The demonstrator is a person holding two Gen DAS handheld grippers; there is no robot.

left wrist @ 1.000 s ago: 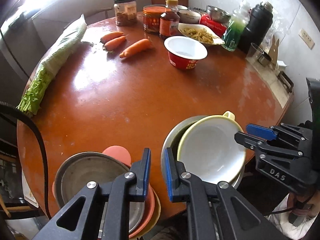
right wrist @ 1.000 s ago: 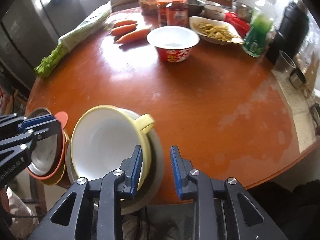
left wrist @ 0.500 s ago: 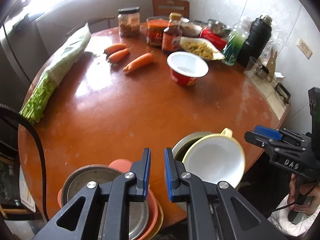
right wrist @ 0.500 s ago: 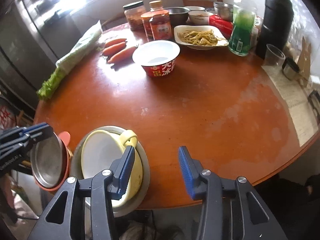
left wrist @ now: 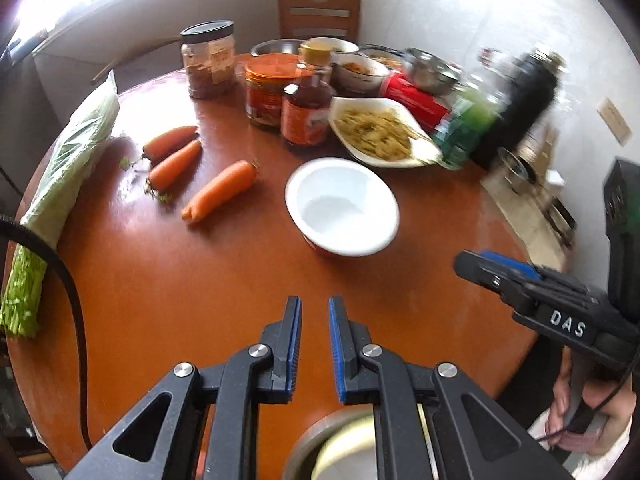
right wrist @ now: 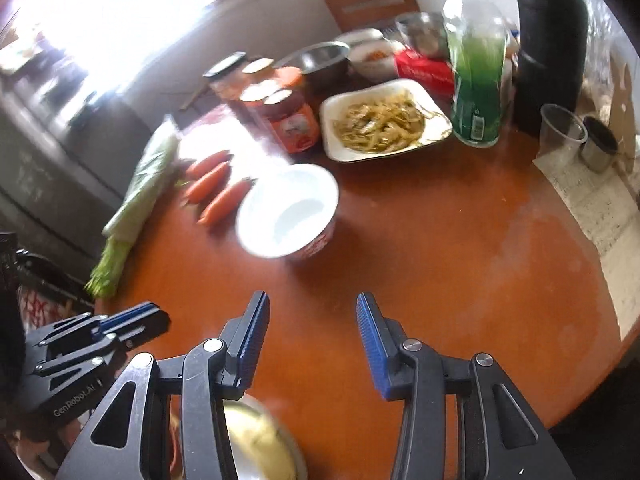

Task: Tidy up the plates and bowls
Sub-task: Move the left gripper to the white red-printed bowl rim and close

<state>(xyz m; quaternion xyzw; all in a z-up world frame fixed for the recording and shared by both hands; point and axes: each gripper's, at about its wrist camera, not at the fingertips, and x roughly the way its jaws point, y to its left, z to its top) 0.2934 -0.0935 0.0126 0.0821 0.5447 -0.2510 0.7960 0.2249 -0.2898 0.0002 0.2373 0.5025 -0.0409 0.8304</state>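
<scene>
Left claw [left wrist: 314,346] nearly together, nothing between — right claw [right wrist: 312,338] apart, empty, over bare worktop [right wrist: 440,264]. Yellow bowl [right wrist: 256,444] sits at 6 o'clock on the near edge; white bowl [left wrist: 342,212] at 12 o'clock.

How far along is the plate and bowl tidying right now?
Done: a yellow bowl sits nested in a grey dish at the table's near edge. In hand: nothing; the left gripper is nearly shut and empty, the right gripper open and empty. Left: the red-and-white bowl stands alone mid-table, and the noodle plate and small metal bowl at the back are untouched.
</scene>
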